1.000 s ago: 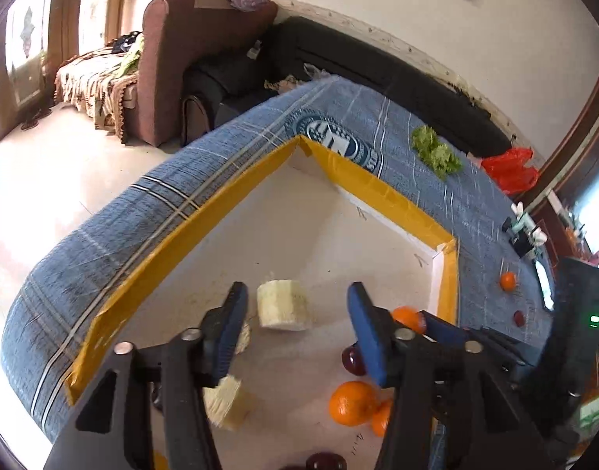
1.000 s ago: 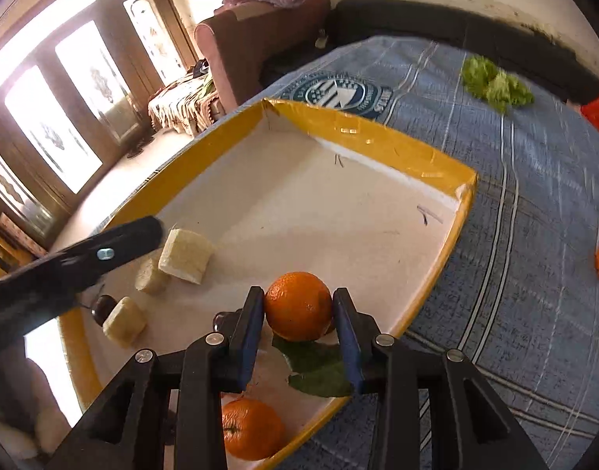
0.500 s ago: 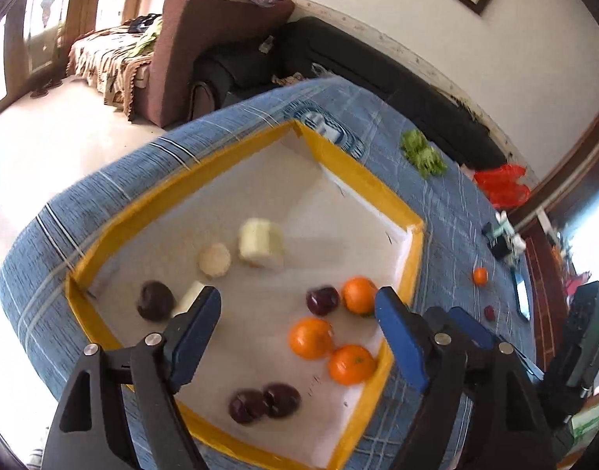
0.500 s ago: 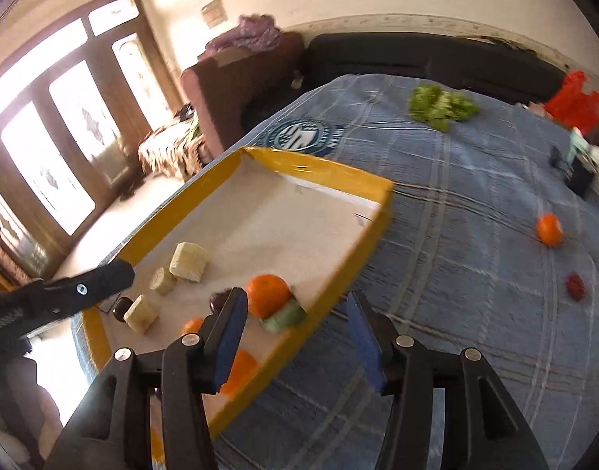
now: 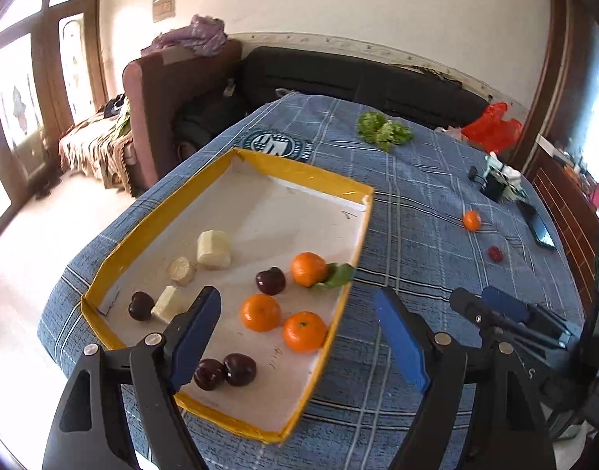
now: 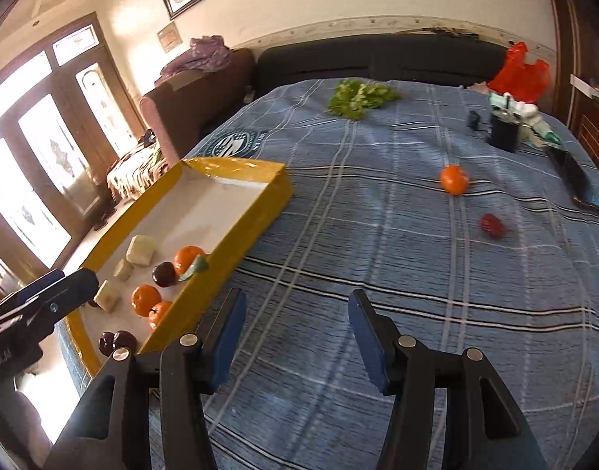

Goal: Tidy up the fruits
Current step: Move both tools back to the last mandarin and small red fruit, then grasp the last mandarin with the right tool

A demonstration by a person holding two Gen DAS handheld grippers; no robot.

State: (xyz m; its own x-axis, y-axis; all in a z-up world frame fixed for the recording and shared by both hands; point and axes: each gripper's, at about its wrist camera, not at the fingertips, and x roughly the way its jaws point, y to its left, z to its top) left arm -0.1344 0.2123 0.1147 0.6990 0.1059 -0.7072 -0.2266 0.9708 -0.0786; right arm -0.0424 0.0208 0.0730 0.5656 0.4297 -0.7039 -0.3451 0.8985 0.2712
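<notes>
A yellow-rimmed tray (image 5: pixel 174 203) (image 6: pixel 268 199) on the blue checked cloth holds three oranges, several dark plums and pale banana chunks. One orange with a green leaf (image 5: pixel 309 269) (image 6: pixel 188 258) lies near the tray's right wall. A loose orange (image 6: pixel 454 179) (image 5: pixel 472 220) and a small red fruit (image 6: pixel 493 225) (image 5: pixel 495 253) lie on the cloth to the right. My left gripper (image 5: pixel 299 337) is open and empty above the tray's near corner. My right gripper (image 6: pixel 297 333) is open and empty over bare cloth beside the tray.
A bunch of green leaves (image 6: pixel 358 98) lies at the far side of the cloth. A black box and small items (image 6: pixel 505 129), a phone (image 6: pixel 581 184) and a red bag (image 6: pixel 520 72) sit at the far right. Sofas stand behind.
My right gripper opened and let go of the leafed orange in the tray, then pulled back and swung right over the cloth. My left gripper opened wider and drew back above the tray.
</notes>
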